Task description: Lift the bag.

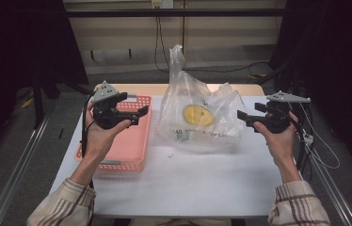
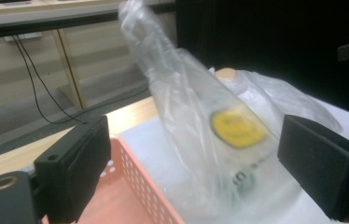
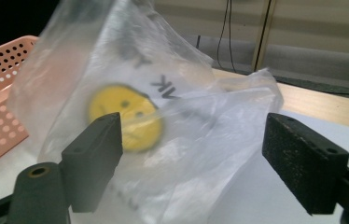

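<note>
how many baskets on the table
1: the pink basket sits at the table's left side, beside the clear plastic bag, under the left tool.

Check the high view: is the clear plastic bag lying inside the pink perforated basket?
No, the clear plastic bag stands on the white table, beside the pink perforated basket.

- clear crumpled plastic bag on the white table: a round yellow smiley-face sign is printed on it.
- above and right of that smiley, dark letters "vk" can be read.
- the green and dark print below the smiley is too blurred to read.
</note>
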{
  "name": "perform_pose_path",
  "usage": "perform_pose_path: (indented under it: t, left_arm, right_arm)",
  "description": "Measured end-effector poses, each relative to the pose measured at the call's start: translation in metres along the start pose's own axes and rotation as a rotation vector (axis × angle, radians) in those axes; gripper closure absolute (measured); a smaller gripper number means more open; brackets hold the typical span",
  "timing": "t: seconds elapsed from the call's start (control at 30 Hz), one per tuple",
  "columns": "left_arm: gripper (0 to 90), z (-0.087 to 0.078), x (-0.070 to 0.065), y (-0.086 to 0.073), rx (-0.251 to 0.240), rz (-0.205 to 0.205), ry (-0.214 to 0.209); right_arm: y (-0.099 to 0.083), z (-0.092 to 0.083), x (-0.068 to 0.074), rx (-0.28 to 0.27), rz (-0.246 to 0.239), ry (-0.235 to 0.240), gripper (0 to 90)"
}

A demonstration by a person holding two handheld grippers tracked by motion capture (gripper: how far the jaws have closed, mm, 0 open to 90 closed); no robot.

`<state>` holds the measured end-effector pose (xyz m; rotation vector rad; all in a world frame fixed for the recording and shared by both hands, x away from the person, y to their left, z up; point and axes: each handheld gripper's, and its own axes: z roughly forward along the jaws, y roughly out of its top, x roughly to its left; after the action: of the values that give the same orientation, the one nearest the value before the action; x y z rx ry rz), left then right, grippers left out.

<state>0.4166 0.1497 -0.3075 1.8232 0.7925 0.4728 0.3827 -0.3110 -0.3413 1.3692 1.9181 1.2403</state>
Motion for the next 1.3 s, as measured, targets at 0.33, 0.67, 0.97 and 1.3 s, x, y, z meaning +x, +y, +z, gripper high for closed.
perform_pose_path:
  t: [0.33, 0.67, 0.97, 1.3]
  left_arm:
    - [5.3, -0.009, -0.007, -0.02, 0.024, 0.002, -0.043]
    - [6.0, -0.024, -0.012, -0.042, 0.045, -0.01, -0.027]
    - [6.4, -0.035, -0.021, -0.061, 0.082, 0.019, -0.023]
    - [6.5, -0.05, -0.026, -0.08, 0.097, -0.001, 0.002]
  right_arm:
    - [-0.023, -0.003, 0.012, 0.034, -0.001, 0.018, 16.6]
    - [-0.043, -0.012, 0.023, 0.058, -0.007, 0.022, 15.1]
    - [-0.064, -0.018, 0.029, 0.096, -0.004, 0.013, 14.2]
    - [-0.075, -0.03, 0.042, 0.095, -0.002, 0.017, 13.7]
